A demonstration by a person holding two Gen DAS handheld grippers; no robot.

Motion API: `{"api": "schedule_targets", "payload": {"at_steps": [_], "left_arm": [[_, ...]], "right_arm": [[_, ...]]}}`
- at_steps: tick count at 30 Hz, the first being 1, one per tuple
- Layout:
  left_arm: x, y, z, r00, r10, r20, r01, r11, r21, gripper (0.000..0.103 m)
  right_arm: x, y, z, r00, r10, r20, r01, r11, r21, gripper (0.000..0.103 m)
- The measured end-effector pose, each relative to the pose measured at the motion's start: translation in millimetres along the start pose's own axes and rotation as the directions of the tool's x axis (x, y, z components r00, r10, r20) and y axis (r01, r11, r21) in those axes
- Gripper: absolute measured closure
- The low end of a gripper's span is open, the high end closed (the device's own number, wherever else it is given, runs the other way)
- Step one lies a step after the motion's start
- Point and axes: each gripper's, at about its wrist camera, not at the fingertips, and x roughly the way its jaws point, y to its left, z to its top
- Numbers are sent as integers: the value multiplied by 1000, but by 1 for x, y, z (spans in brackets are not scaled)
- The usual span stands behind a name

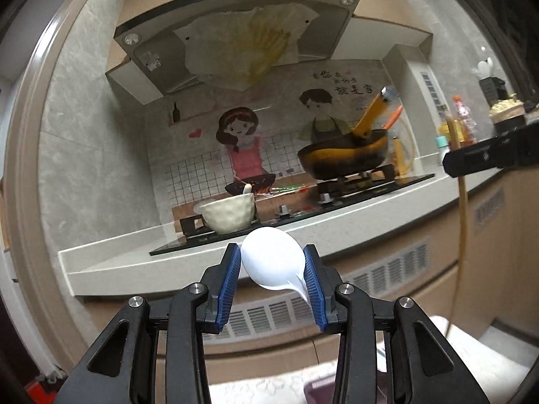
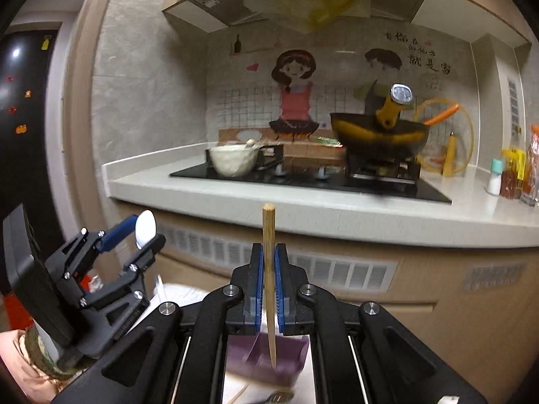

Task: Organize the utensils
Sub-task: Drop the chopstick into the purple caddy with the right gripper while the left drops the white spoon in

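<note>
Spoon point(image 1: 271, 258) clamped in left hand-held gripper point(image 1: 273, 269); chopstick point(image 2: 268, 269) in right point(image 2: 268, 269); counter point(image 2: 303, 198) ahead.

A glossy white plastic spoon point(image 1: 271, 262) sits between ribbed blue rubber pads point(image 1: 231, 276) on a matt black plastic left gripper point(image 1: 273, 271); a smooth pale wooden chopstick point(image 2: 268, 269) stands before the stove's point(image 2: 387, 181) glossy black glass and the matt stone-look table point(image 2: 337, 212).

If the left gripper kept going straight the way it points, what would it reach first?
Probably the front edge of the counter, just before the stove top and the cream bowl. The left gripper, clamped on a white spoon, aims about there, though depth is hard to judge through the fisheye.
</note>
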Motion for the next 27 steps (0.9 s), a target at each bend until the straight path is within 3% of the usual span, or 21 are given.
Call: {"api": "schedule_targets", "payload": {"at_steps": [7, 11, 13, 15, 18, 20, 22, 25, 27], "left_arm": [[60, -35, -63, 994, 7, -112, -1, 998, 55, 64], [75, -53, -105, 972, -45, -232, 56, 998, 41, 63], [80, -58, -126, 954, -69, -293, 77, 997, 17, 56], [83, -60, -139, 938, -103, -331, 104, 994, -16, 34], [82, -59, -148, 926, -138, -350, 130, 990, -47, 27], [79, -54, -147, 913, -160, -376, 139, 987, -83, 23], [65, -37, -144, 905, -177, -386, 124, 980, -158, 19], [38, -17, -142, 904, -130, -408, 52, 979, -197, 10], [19, -4, -150, 892, -101, -440, 8, 978, -209, 0]], "right_arm": [[81, -17, -44, 993, -5, -121, 8, 1000, 27, 96], [115, -26, -82, 975, 27, -222, -10, 997, 76, 96], [127, -31, -103, 962, 47, -271, -18, 994, 108, 96], [132, -32, -119, 950, 67, -306, -32, 992, 120, 96], [133, -30, -139, 934, 74, -349, -36, 993, 116, 95], [129, -29, -150, 926, 70, -370, -33, 994, 106, 88], [120, -28, -161, 921, 73, -384, -35, 994, 105, 75], [106, -24, -179, 910, 76, -406, -39, 994, 99, 70], [97, -18, -195, 897, 89, -433, -54, 994, 92, 69]]}}
